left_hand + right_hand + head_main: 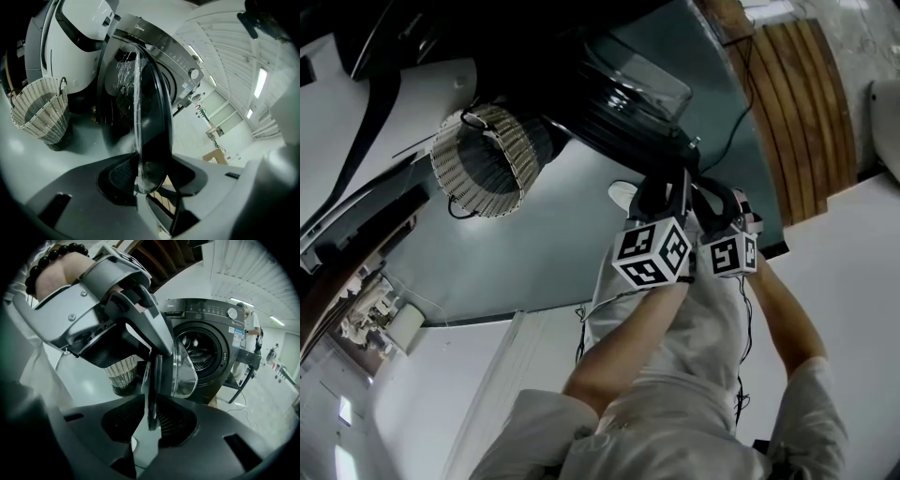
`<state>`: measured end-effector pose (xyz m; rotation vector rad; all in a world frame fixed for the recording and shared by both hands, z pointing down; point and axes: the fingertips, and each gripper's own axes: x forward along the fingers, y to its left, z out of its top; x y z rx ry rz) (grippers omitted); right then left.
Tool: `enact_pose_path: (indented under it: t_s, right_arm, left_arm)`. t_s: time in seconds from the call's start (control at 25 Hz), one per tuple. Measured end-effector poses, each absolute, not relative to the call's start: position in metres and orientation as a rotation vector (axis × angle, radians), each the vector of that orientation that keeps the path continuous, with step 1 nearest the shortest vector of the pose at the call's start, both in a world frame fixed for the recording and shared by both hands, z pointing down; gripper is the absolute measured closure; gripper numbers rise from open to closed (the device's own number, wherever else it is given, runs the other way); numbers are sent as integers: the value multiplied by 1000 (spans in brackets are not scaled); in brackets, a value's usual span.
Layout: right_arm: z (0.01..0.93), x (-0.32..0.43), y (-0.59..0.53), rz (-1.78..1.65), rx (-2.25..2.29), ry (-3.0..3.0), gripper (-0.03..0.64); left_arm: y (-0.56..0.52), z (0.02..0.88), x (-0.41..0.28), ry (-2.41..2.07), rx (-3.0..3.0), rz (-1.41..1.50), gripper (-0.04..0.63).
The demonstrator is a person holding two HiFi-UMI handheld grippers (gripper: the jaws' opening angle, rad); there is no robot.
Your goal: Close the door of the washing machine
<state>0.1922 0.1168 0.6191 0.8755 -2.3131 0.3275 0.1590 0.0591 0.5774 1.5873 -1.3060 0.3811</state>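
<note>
The dark front-loading washing machine (213, 341) stands with its round door (183, 371) swung out towards me. In the left gripper view the door's (152, 117) rim runs edge-on between the jaws of my left gripper (145, 174), which is open, and the pads stand a little off the rim. My right gripper (152, 414) straddles the same rim lower down, also open, with a gap on the left side. In the right gripper view the left gripper (157, 350) is above it on the rim. In the head view both grippers, left (664, 183) and right (712, 192), reach side by side to the door (623, 98).
A wicker laundry basket (483, 159) stands on the floor left of the machine (40, 112). A white appliance (75, 42) stands behind it. A person (251, 329) stands by a frame to the machine's right. Wooden planks (797, 112) lie past the machine.
</note>
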Motion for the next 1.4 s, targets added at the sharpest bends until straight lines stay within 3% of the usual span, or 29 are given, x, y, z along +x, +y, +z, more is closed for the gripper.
enact_pose_path:
  t_s: [0.92, 1.04, 1.12, 1.4]
  right_arm:
    - [621, 234, 44, 290, 925, -2301, 540]
    - [621, 238, 38, 285, 904, -2301, 540]
    - [622, 241, 35, 275, 893, -2300, 540]
    - [622, 255, 16, 253, 888, -2286, 537]
  left_arm:
    - [19, 569, 211, -1057, 1696, 352, 386]
    - [21, 558, 217, -940, 1798, 379, 459]
    - [24, 550, 222, -875, 1878, 388, 593]
    - [9, 544, 223, -838, 2045, 349, 594]
